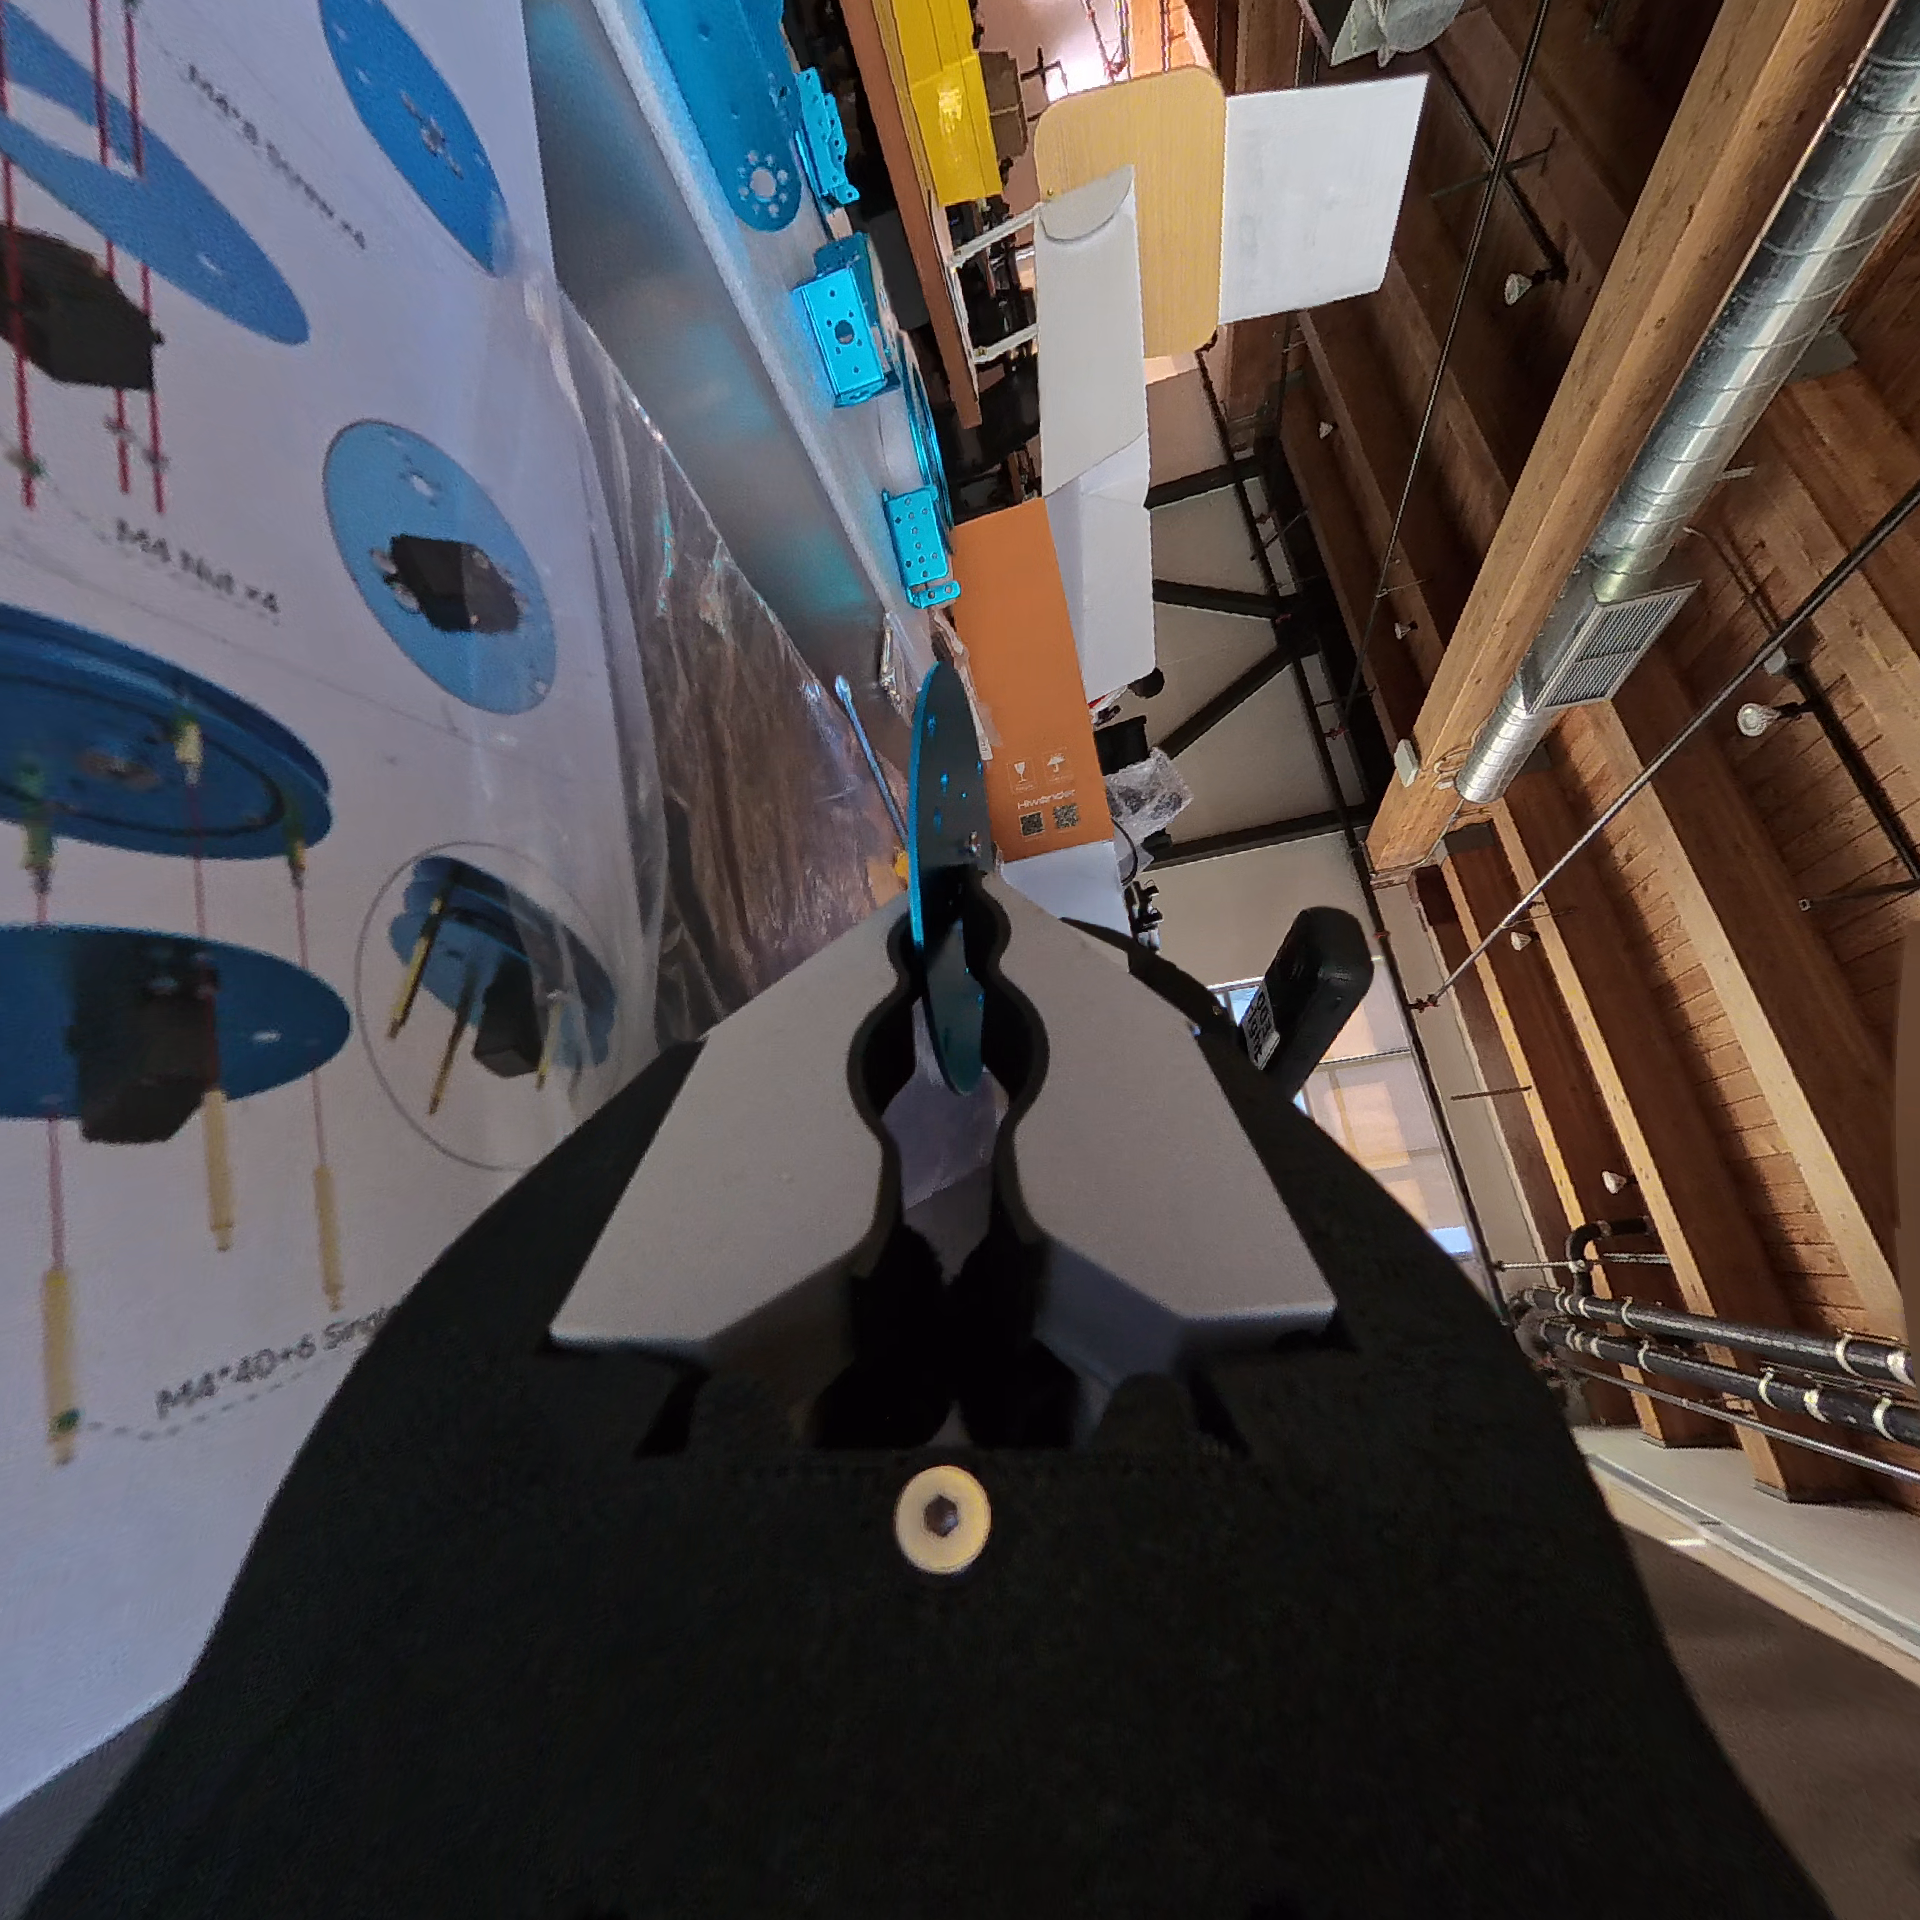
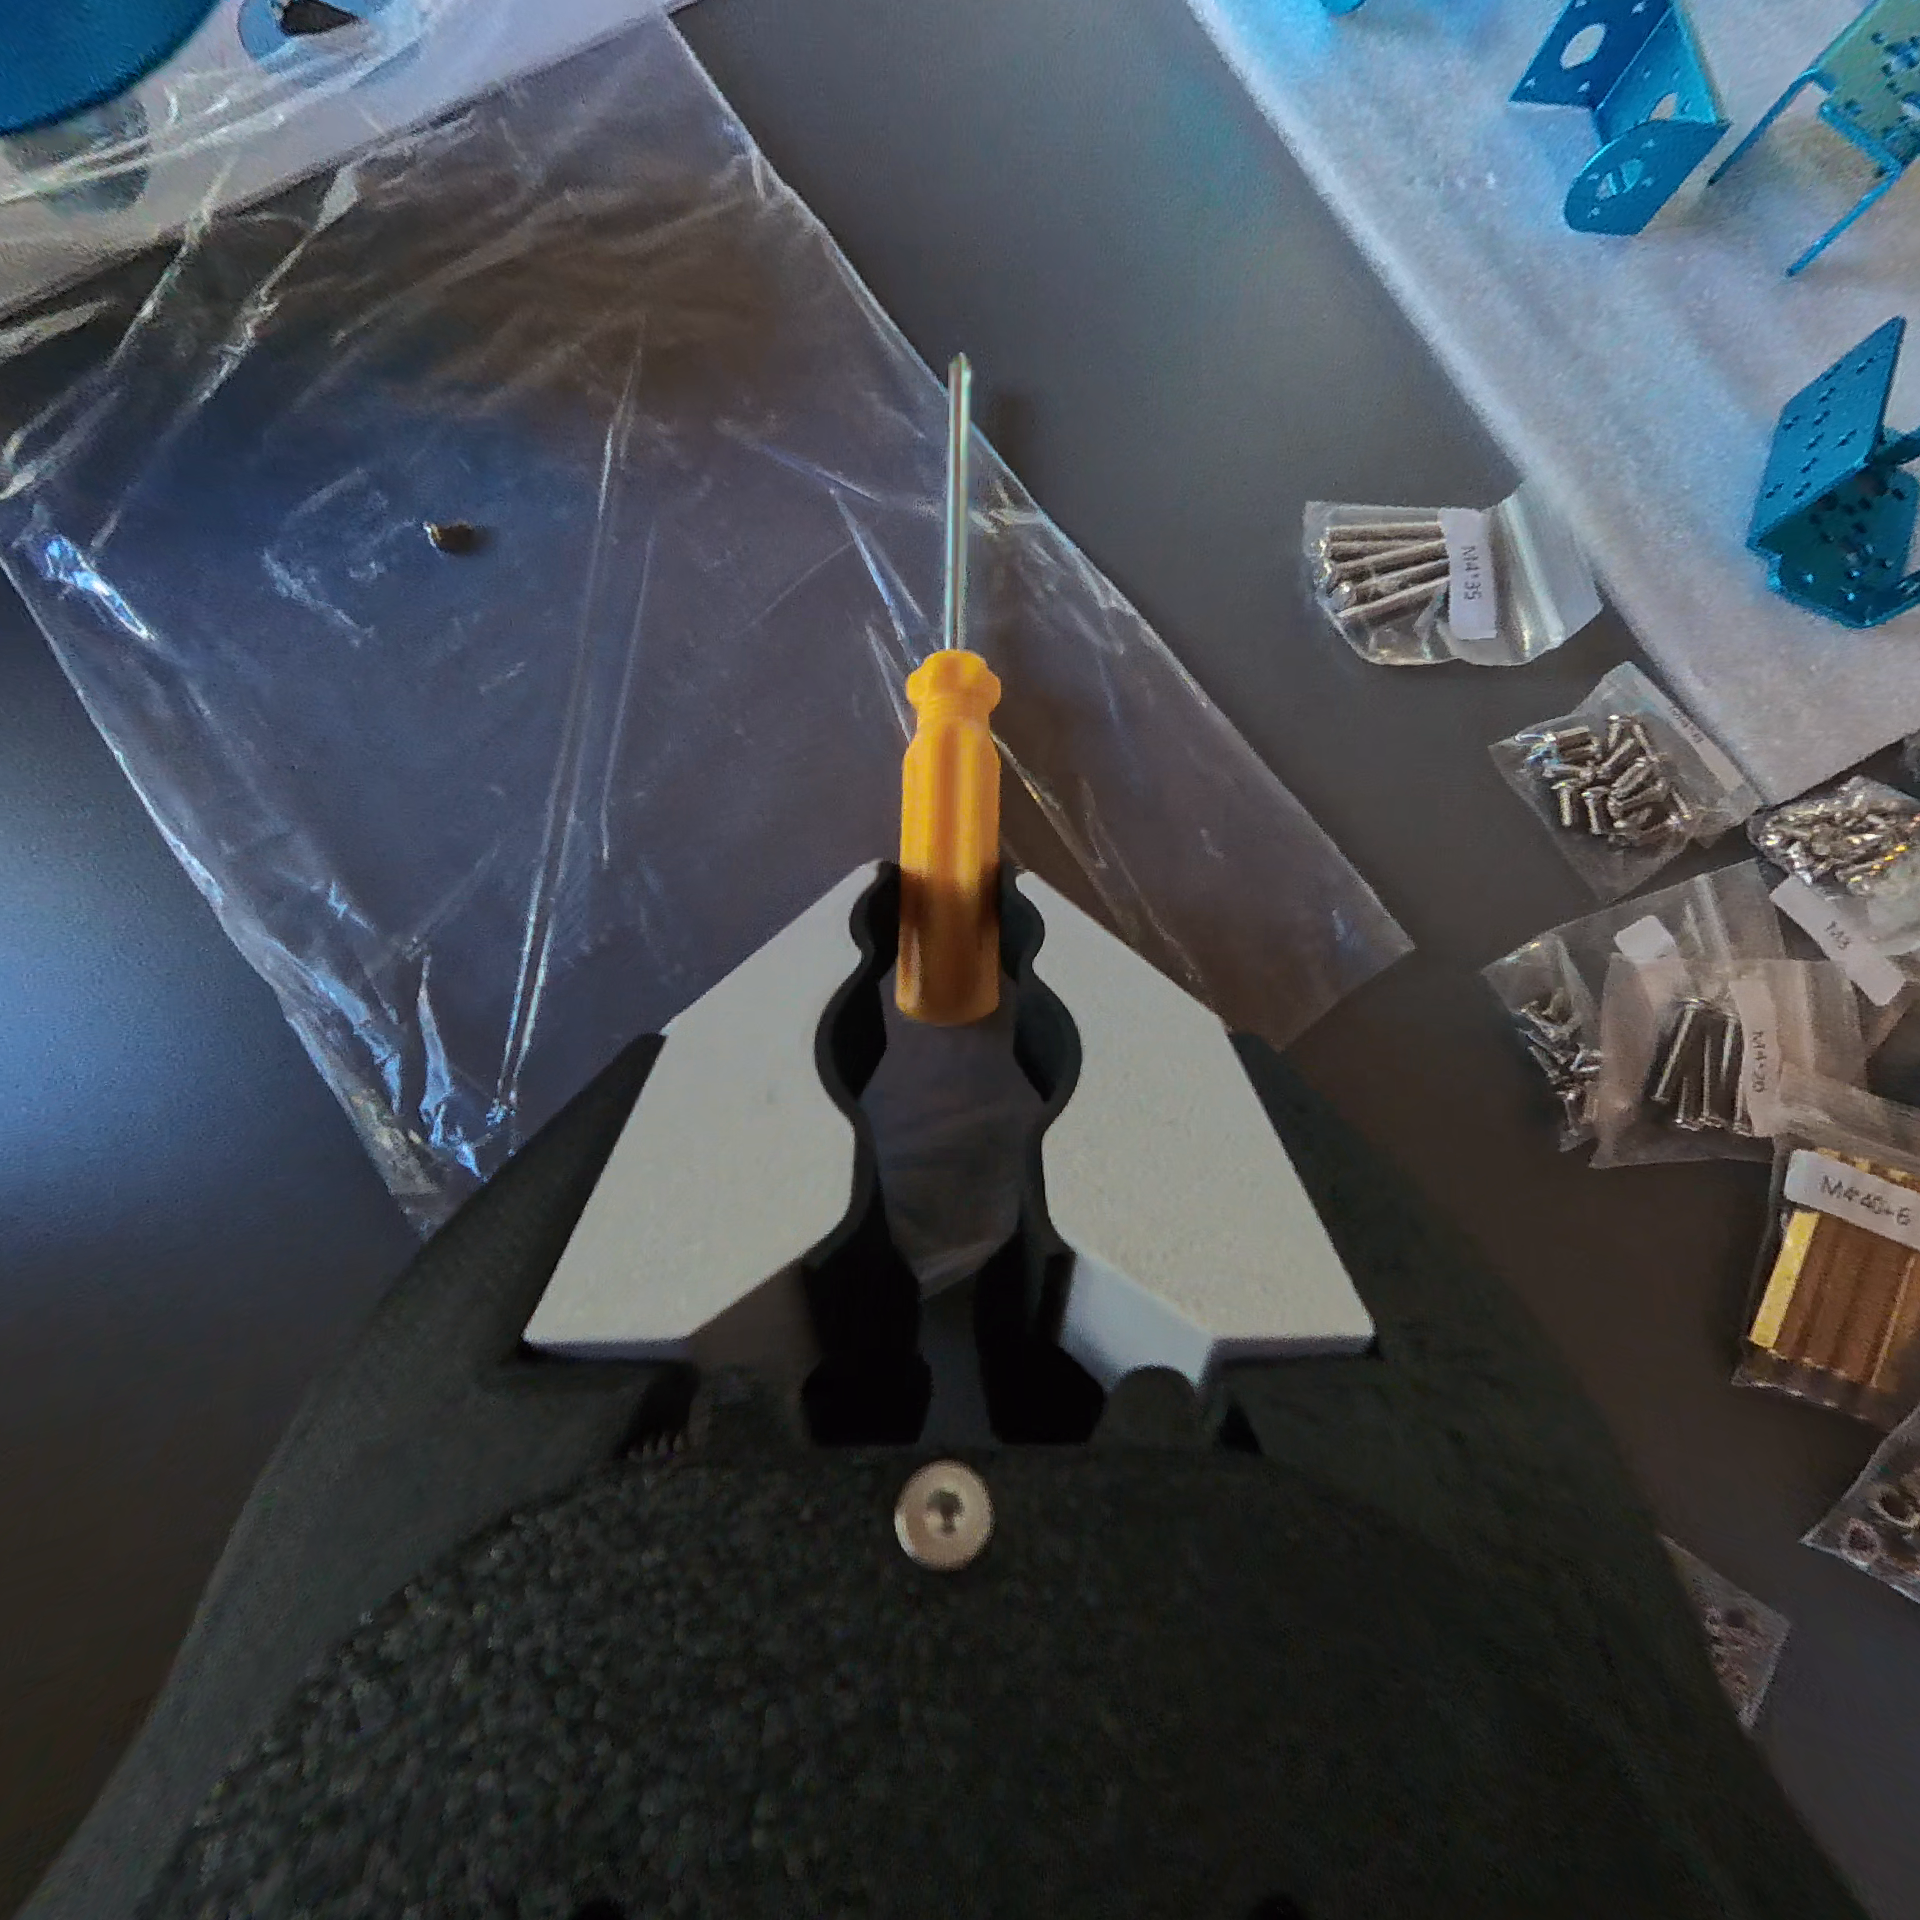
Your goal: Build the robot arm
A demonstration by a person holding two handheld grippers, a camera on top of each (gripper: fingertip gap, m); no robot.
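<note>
Orange plastic fills your right gripper [image 2: 948,914]: the jaws are nearly closed on the lower half of the handle of a small screwdriver [image 2: 948,831], which points straight up the frame, its thin metal shaft ending in the upper centre. Beneath the shaft lies a crumpled clear plastic bag [image 2: 499,582] spread over the dark grey table [image 2: 1091,260], with one tiny dark screw [image 2: 452,534] on it at centre left. Right of the bag's edge you have a strip of bare table, then a white foam sheet [image 2: 1507,312] carrying blue metal brackets [image 2: 1621,135] in the upper right corner. Small clear packets of screws [image 2: 1392,582] crowd the right edge from mid-height down, one with brass standoffs [image 2: 1829,1288] near the lower right. The left side of that view is open table.

Your left gripper [image 1: 951,935] is likewise closed almost fully, pinching a thin blue metal disc [image 1: 948,831] edge-on at the fingertips; the disc stands out beyond the tips in the frame's centre. That view is rolled sideways: a printed assembly sheet [image 1: 260,623] with blue disc drawings covers the left side, the clear plastic lies next to it, and more blue brackets [image 1: 847,332] sit along the foam toward the top centre. An orange and white box [image 1: 1023,665] stands just past the disc. The right side of the frame shows wooden ceiling beams [image 1: 1621,395] and a silver duct [image 1: 1725,395].
</note>
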